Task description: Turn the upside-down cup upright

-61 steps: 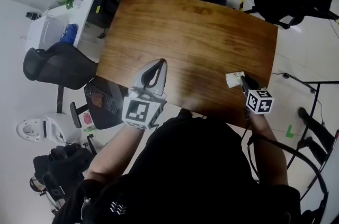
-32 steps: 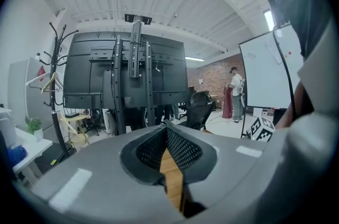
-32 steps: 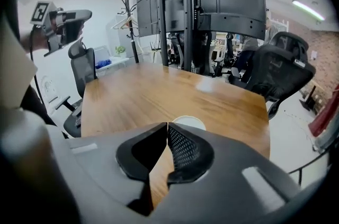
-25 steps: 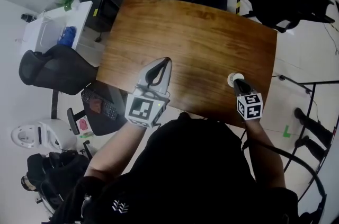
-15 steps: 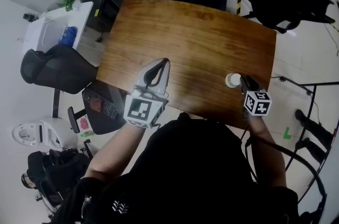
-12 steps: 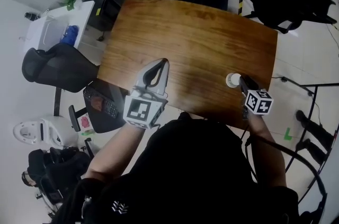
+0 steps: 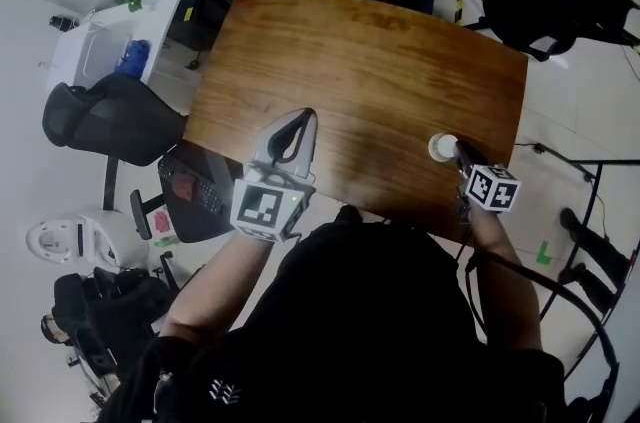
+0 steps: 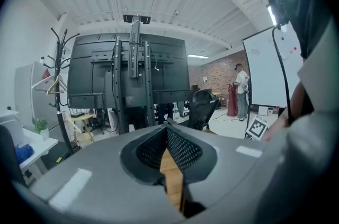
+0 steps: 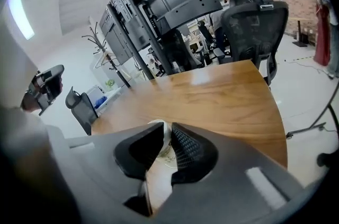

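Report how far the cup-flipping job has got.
Looks done: the cup stands on the table, apparently mouth up. In hand: the right gripper is closing, with the cup's wall between its jaws. Left to do: confirm the mouth is up, then let go and draw back. The left gripper is shut, empty and away from the cup.

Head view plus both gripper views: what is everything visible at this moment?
table: one, brown wood, centre
cup: one, white, upright, table's near right edge
office chairs: several, black, around the table
side table: one, white, far left on the floor
screens: one set on a stand, black, beyond the table
whiteboard: one, white, right of the left gripper view
left gripper: one, grey, jaws together, empty, over the table's near edge
right gripper: one, grey, jaws closing, cup's wall between the tips
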The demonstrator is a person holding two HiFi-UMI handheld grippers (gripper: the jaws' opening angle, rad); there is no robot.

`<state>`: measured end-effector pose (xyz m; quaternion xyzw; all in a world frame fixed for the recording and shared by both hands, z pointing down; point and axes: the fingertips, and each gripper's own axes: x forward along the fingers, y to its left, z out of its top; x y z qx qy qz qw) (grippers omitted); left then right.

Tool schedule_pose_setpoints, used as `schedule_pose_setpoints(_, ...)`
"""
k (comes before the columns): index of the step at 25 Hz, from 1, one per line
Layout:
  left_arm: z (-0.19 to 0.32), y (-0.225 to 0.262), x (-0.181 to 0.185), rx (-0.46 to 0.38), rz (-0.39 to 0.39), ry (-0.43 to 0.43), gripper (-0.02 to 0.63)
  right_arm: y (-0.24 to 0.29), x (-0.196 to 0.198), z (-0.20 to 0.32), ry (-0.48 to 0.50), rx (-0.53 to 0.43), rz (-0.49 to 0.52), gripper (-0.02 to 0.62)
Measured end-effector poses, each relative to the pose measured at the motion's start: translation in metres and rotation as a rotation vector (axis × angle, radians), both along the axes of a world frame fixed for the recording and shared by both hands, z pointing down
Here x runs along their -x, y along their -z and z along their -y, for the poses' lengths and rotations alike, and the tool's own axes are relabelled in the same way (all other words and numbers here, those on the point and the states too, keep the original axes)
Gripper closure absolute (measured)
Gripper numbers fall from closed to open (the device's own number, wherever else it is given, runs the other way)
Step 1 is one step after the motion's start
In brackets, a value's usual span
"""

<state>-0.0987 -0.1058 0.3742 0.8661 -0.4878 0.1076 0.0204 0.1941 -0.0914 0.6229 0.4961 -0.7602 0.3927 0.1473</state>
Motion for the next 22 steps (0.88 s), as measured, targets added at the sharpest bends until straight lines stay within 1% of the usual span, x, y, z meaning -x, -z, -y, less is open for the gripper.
schedule_pose_setpoints(2, -0.001, -0.001, -0.002, 0.000, -0.005, -0.003, 0.606, 0.004, -0.004, -0.001, 0.007, -0.022, -0.052, 0.554)
schedule_pose_setpoints(4, -0.001, -0.002, -0.005, 0.000, -0.010, -0.009, 0.606, 0.011, -0.011, -0.001, 0.014, -0.062, -0.129, 0.560)
schedule_pose_setpoints(6, 0.000, -0.003, -0.007, 0.000, -0.015, -0.014, 0.606, 0.021, -0.019, -0.001, 0.023, -0.111, -0.230, 0.561)
schedule_pose_setpoints(9, 0.000, -0.004, -0.009, 0.000, -0.021, -0.024, 0.606, 0.032, -0.028, -0.003, 0.062, -0.164, -0.426, 0.563)
schedule_pose_setpoints(11, 0.001, -0.004, -0.009, 0.000, -0.022, -0.031, 0.606, 0.029, -0.024, -0.006, 0.117, -0.158, -0.533, 0.563)
schedule_pose_setpoints(12, 0.002, -0.004, -0.007, -0.001, -0.022, -0.034, 0.606, 0.025, -0.019, -0.009, 0.144, -0.148, -0.565, 0.563)
schedule_pose_setpoints(14, 0.003, -0.003, -0.003, -0.001, -0.019, -0.037, 0.606, 0.021, -0.004, -0.013, 0.180, -0.135, -0.586, 0.563)
schedule_pose_setpoints(16, 0.005, -0.001, 0.003, -0.003, -0.011, -0.038, 0.606, 0.019, 0.014, -0.015, 0.200, -0.133, -0.576, 0.560)
schedule_pose_setpoints(19, 0.009, 0.002, 0.013, -0.006, -0.009, -0.031, 0.606, 0.012, 0.042, -0.016, 0.237, -0.140, -0.580, 0.555)
schedule_pose_setpoints(22, 0.011, 0.003, 0.023, -0.006, 0.002, -0.030, 0.606, 0.001, 0.061, -0.021, 0.269, -0.148, -0.606, 0.554)
